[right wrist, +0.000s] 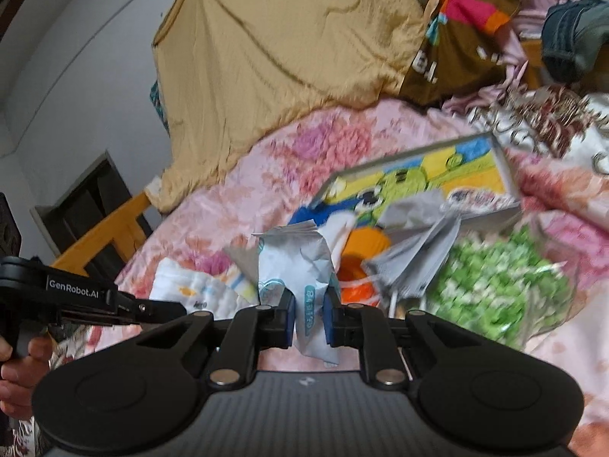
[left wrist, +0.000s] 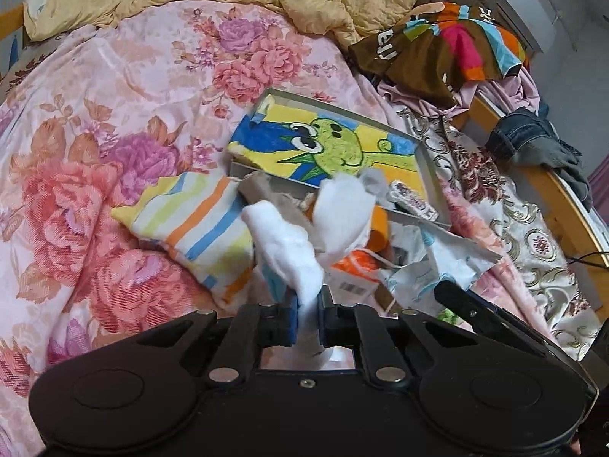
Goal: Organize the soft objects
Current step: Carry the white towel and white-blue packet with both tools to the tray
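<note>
My left gripper (left wrist: pixel 307 310) is shut on a white cotton wad (left wrist: pixel 289 251), which it holds above the bed. My right gripper (right wrist: pixel 308 314) is shut on a crumpled white and light-blue packet (right wrist: pixel 295 266). The same packet shows at the lower right of the left wrist view (left wrist: pixel 418 266). A shallow grey box (left wrist: pixel 430 175) lies ahead with a yellow, blue and green cartoon towel (left wrist: pixel 335 148) in it. A striped yellow, orange and blue cloth (left wrist: pixel 190 224) lies left of the box. An orange item (right wrist: pixel 361 262) sits behind the packet.
The floral pink bedspread (left wrist: pixel 114 133) covers the bed. A tan quilt (right wrist: pixel 285 57) is heaped at the back. A brown multicolour garment (left wrist: pixel 449 45) and jeans (left wrist: pixel 533 141) lie at the right. A bag of green pieces (right wrist: pixel 502 285) lies right. The other gripper's handle (right wrist: pixel 76 297) is at the left.
</note>
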The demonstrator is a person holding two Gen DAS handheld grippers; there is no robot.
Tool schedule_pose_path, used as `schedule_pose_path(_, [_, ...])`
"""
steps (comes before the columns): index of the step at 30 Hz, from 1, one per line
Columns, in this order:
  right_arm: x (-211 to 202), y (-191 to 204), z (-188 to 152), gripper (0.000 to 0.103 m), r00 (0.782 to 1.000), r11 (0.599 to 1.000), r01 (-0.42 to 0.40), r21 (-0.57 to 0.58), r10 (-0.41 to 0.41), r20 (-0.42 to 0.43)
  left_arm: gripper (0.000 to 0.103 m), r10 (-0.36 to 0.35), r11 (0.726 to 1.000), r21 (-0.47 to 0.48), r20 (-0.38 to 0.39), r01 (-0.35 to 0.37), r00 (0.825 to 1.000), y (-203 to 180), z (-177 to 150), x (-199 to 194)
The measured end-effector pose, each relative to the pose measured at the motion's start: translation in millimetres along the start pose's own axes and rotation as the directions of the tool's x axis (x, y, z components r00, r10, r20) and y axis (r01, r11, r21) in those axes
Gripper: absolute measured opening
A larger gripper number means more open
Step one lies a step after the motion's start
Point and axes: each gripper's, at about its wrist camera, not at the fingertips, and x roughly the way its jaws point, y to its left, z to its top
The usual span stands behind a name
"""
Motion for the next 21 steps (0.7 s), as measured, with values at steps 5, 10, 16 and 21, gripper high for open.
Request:
schedule_pose_path(5, [-12.2,-13.3,18.0,0.017,0.996,0.998,0.064,-0.002,-0.064,0.062,0.010,-0.033,0.999,0.021,0.042,0.032,0.999,-23.9,16.7,-5.6])
schedule_pose_path(10, [-16.3,-31.4,39.6,0.017,0.983,0.990,0.137,-0.022,-0.134,0.122,0.010,-0.058,0.997,0.049,0.123,0.052,0.991,-49.1,43.5,-6.3])
schedule_pose_path(16, [7.1,-65.0,77.0,0.017,0.966,0.982,0.190,0.006,-0.188,0.178,0.010,-0.081,0.995,0.075,0.209,0.067,0.975,-77.9,80.0,10.8])
schedule_pose_path(21, [38.5,-93.6,99.1,0.017,0.958,0.978,0.204,0.051,-0.210,0.194,0.010,-0.101,0.995,0.043,0.258,0.093,0.961,-88.7,105.6,48.7])
